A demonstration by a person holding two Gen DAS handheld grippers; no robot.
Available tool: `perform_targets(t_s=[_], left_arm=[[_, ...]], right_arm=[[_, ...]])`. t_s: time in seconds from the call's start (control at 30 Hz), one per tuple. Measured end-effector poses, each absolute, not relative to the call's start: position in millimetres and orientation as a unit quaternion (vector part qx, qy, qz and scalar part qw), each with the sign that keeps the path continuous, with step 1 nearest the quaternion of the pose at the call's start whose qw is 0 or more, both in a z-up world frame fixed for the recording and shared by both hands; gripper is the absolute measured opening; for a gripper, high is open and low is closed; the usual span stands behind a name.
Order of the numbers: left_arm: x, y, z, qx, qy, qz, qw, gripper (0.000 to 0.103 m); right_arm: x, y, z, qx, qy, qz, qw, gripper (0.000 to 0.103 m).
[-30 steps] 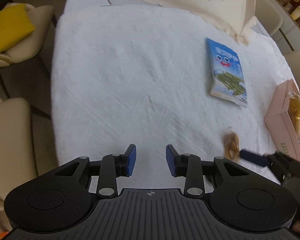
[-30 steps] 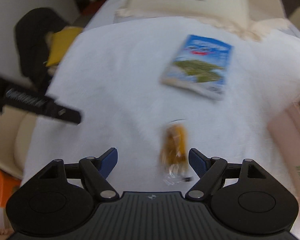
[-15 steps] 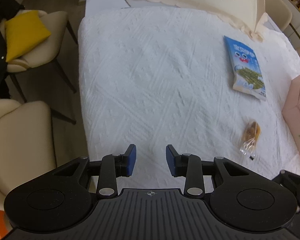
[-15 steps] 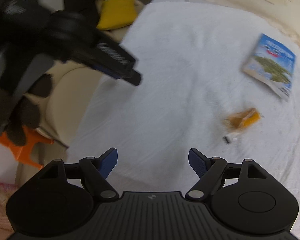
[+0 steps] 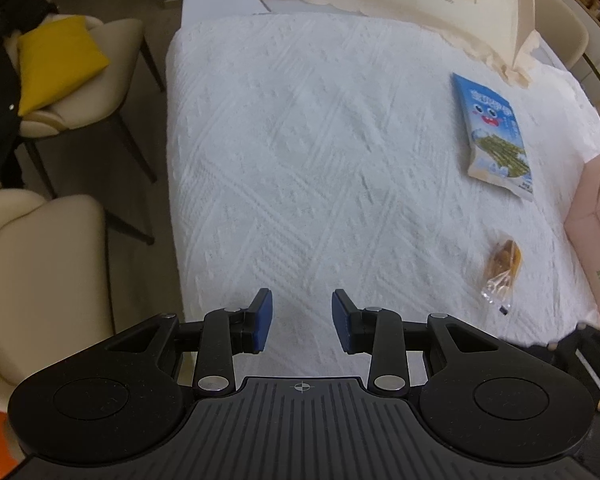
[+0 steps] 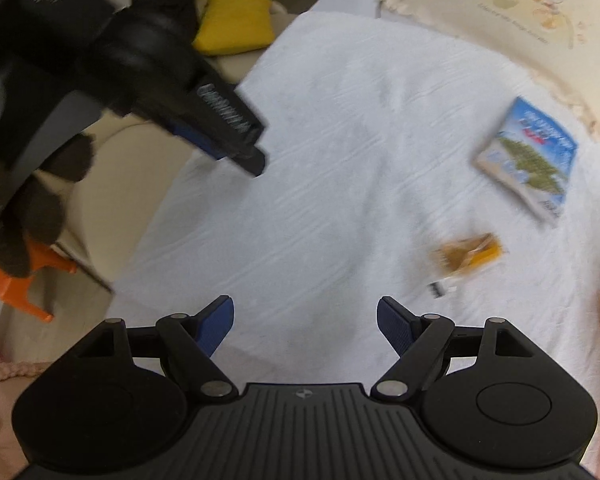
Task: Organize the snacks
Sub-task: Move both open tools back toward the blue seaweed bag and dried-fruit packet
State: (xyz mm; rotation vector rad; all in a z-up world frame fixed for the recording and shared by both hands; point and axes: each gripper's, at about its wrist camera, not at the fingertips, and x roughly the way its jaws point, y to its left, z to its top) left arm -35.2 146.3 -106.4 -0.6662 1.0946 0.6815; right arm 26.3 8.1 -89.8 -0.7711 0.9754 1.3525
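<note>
Two tools over the white surface [image 5: 300, 168], both empty: left tool [image 5: 302, 320] narrowly parted, right tool [image 6: 305, 326] spread wide. Blue packet [image 5: 494, 134] flat at far right; small orange snack [image 5: 502, 268] nearer, well apart from it, just beside the pink box [image 5: 592, 236] at the right edge.

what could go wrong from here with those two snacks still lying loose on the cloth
1. The small clear-wrapped snack lies flat and crinkly; the open right gripper may pinch only film, or snag the white cloth.
2. The left gripper, seen close in the right wrist view, could clash with the right if both reach in.
3. The blue seaweed packet is flat, so fingers may slide over it.
</note>
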Motion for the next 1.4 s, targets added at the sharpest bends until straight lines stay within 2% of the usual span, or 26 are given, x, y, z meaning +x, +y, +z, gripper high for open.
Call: perform_targets(t_s=[0.4, 1.1, 1.4], left_arm=[[-42, 138, -104, -0.309, 0.497, 0.330, 0.741, 0.037], [-70, 144, -104, -0.338, 0.486, 0.374, 0.714, 0.037], [-44, 141, -91, -0.358, 0.440, 0.325, 0.757, 0.037]], right_arm=[[74, 19, -95, -0.346, 0.384, 0.540, 0.664, 0.080], [83, 60, -91, -0.342, 0.381, 0.573, 0.640, 0.080], [126, 50, -88, -0.340, 0.348, 0.503, 0.714, 0.080]])
